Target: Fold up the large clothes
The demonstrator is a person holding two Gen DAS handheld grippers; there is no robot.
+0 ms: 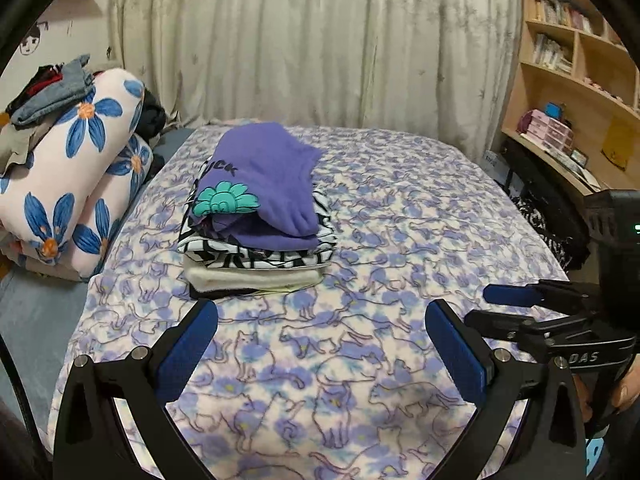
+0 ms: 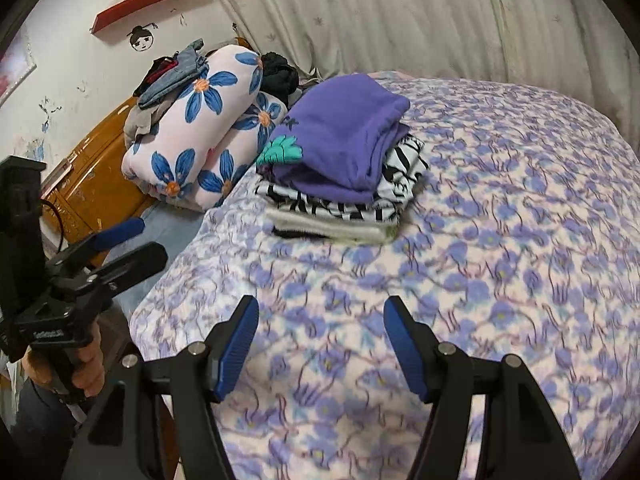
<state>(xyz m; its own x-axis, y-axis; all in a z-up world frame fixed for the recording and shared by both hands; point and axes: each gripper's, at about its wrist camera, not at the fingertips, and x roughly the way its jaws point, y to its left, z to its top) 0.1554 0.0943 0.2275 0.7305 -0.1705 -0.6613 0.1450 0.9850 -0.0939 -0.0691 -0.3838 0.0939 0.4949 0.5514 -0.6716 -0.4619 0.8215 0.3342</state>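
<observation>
A stack of folded clothes sits on the bed, with a folded purple garment (image 1: 264, 184) (image 2: 344, 140) on top, a black-and-white patterned one (image 1: 260, 258) (image 2: 400, 184) under it, and a cream one (image 1: 248, 278) (image 2: 320, 226) lower down. My left gripper (image 1: 320, 312) is open and empty, held above the blanket in front of the stack; it also shows at the left of the right wrist view (image 2: 136, 240). My right gripper (image 2: 320, 308) is open and empty over the blanket, to the right of the left one, and shows in the left wrist view (image 1: 484, 304).
The bed carries a purple cat-print blanket (image 1: 360, 360) (image 2: 500, 260). A rolled flowered quilt (image 1: 72, 168) (image 2: 200, 128) with loose unfolded clothes (image 1: 48, 96) (image 2: 172, 76) on it lies at the left. A curtain (image 1: 300, 40) hangs behind, a bookshelf (image 1: 572, 80) stands right, a wooden cabinet (image 2: 92, 176) left.
</observation>
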